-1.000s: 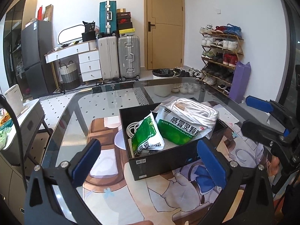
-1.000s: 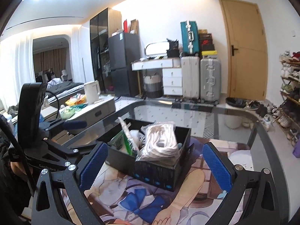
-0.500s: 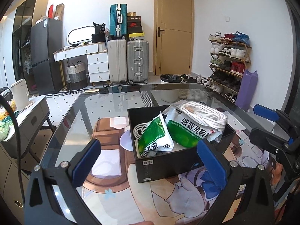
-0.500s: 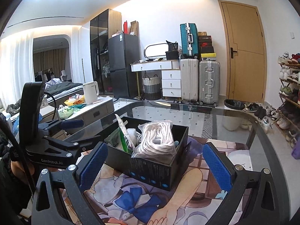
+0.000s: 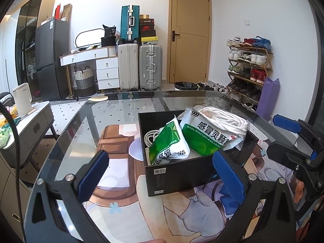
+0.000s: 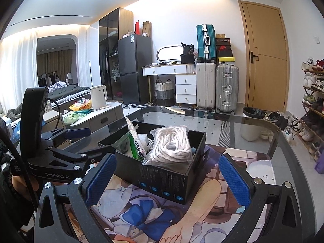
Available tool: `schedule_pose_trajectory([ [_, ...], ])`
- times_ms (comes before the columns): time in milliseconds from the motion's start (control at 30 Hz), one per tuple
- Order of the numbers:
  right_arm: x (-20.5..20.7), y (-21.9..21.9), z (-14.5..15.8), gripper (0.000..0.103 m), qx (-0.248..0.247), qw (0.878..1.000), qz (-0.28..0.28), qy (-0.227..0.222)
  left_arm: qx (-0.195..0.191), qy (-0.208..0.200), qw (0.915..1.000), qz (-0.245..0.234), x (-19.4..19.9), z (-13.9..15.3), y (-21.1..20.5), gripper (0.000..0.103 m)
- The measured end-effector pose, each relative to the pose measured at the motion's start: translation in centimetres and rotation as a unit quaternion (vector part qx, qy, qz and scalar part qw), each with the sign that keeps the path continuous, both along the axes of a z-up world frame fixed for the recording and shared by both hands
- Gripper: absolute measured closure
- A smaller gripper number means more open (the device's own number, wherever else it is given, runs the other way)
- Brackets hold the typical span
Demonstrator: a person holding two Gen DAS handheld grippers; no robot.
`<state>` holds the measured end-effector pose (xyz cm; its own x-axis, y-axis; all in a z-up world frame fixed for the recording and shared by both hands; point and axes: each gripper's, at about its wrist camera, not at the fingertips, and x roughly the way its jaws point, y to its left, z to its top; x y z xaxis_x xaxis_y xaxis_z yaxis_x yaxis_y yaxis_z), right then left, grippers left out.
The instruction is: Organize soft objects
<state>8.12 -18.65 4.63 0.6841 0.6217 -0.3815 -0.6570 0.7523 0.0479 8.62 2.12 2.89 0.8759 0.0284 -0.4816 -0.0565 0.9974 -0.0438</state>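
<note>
Both grippers (image 5: pixel 160 174) (image 6: pixel 167 177) farther back from box (image 5: pixel 178 172), jaws wide, empty.

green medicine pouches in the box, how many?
2. A smaller green pouch leans at the front left of the black box; a larger green pouch lies right of it, under the bagged white rope. More may be hidden underneath.

A black cardboard box (image 5: pixel 182 174) with small blue round icons along one side holds two green-and-white medicine sachets (image 5: pixel 169 145) and a clear bag of white rope (image 6: pixel 172 147). Under it, a cartoon-print mat (image 5: pixel 125 208) in brown, cream and blue. Both grippers have black frames with blue finger pads (image 6: pixel 232 179).
</note>
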Motion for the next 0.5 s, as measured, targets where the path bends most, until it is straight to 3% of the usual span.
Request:
schedule_pose_trajectory([
  [500,-0.54,-0.13,-0.4,0.001,0.006,1.0,0.001,-0.012,0.003,-0.019,0.9997,0.013,-0.55,0.06,-0.14,0.0],
])
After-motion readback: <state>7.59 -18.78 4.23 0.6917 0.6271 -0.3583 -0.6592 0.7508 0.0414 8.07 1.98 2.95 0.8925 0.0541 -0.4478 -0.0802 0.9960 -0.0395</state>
